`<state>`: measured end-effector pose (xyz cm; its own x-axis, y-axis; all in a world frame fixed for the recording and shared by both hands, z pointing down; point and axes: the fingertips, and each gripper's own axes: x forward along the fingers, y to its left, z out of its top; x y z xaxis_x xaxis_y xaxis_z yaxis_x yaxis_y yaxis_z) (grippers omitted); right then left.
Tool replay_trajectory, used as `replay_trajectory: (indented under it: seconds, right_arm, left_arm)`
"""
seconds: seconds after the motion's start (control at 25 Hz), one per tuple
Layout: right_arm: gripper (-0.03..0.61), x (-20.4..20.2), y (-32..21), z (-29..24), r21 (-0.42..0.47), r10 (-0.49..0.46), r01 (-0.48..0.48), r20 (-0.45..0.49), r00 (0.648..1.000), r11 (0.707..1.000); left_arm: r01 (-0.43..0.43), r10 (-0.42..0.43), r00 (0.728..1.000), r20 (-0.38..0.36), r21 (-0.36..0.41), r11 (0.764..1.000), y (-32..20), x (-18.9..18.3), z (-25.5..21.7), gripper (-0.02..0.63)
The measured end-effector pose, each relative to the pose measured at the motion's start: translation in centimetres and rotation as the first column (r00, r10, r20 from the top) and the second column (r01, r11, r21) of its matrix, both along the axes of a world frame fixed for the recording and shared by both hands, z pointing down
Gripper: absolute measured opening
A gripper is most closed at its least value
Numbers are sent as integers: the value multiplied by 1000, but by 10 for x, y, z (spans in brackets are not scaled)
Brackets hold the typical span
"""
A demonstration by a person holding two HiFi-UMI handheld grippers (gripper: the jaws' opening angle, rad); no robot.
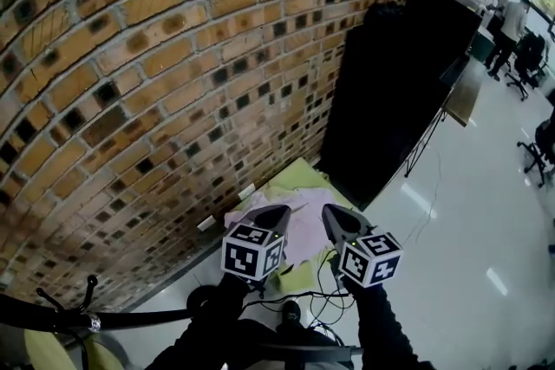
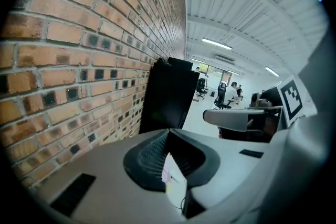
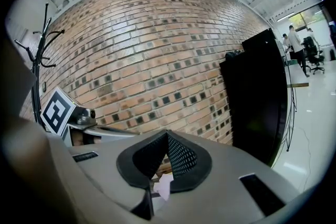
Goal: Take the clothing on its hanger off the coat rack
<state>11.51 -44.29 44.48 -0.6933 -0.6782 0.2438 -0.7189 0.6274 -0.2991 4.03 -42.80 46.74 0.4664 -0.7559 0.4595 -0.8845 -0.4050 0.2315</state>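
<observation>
A pale pink garment [image 1: 299, 230] lies spread on a yellow-green surface [image 1: 303, 178] at the foot of the brick wall; I cannot make out a hanger. The black coat rack [image 1: 68, 305] stands at the lower left, its hooks also showing in the right gripper view [image 3: 37, 68]. Both grippers hover side by side above the garment. My left gripper [image 1: 279, 212] [image 2: 168, 136] is shut and holds nothing. My right gripper [image 1: 332, 212] [image 3: 167, 136] is likewise shut and empty. A sliver of the pale cloth [image 3: 164, 186] shows below the closed jaws.
A brick wall [image 1: 173, 74] fills the left side. A tall black panel [image 1: 395, 100] stands against it on the right. Beyond it, on the shiny white floor [image 1: 468, 230], are people [image 1: 512, 26] and office chairs [image 1: 531, 56]. Cables [image 1: 321, 303] trail below the grippers.
</observation>
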Motion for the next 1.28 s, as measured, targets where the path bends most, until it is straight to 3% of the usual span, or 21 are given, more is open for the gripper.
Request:
replay_trajectory:
  seconds: [1.28]
  right_arm:
    - [-25, -3, 11, -11, 10, -47, 47, -15, 999, 999]
  left_arm:
    - [36, -35, 999, 8, -7, 999, 13, 3, -1, 19]
